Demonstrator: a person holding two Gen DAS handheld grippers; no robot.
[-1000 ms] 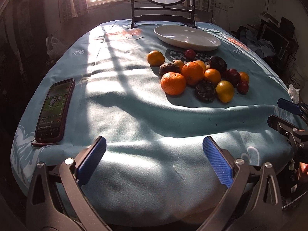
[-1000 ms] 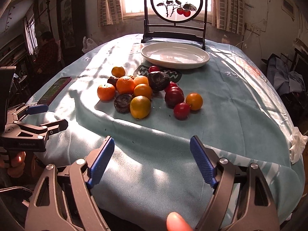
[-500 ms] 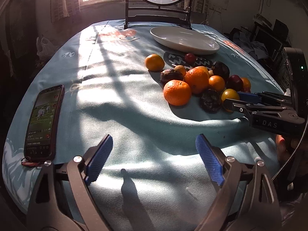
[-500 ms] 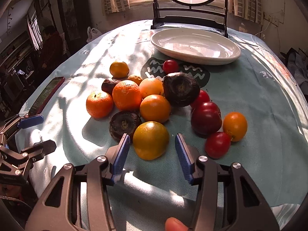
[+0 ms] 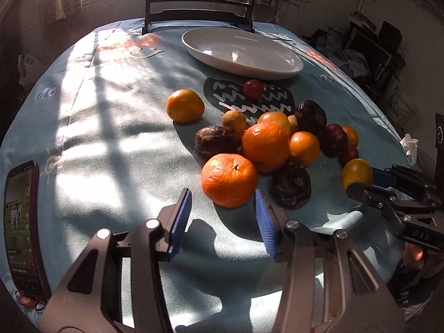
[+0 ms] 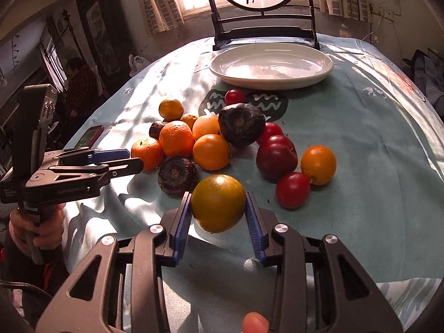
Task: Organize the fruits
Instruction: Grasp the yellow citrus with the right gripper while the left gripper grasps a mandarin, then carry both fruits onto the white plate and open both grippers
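Observation:
A pile of fruit lies on the blue tablecloth: oranges, dark purple fruits, red plums and tomatoes. My right gripper (image 6: 218, 204) is shut on a yellow-orange citrus (image 6: 218, 202), both blue pads against its sides; it also shows in the left wrist view (image 5: 356, 172). My left gripper (image 5: 223, 204) is open, its tips just short of a bright orange (image 5: 229, 183) at the pile's near-left edge. A white oval plate (image 6: 270, 65) stands empty beyond the pile; it also shows in the left wrist view (image 5: 244, 52).
A phone (image 5: 20, 227) lies at the table's left edge. A framed round screen on a dark stand (image 6: 263, 8) stands behind the plate. A crumpled tissue (image 5: 410, 147) lies at the right edge. A lone orange (image 5: 184, 105) sits left of the pile.
Both grippers have moved forward to the pile. The right gripper has closed on the yellow-orange citrus. The left gripper has narrowed and come up to the bright orange.

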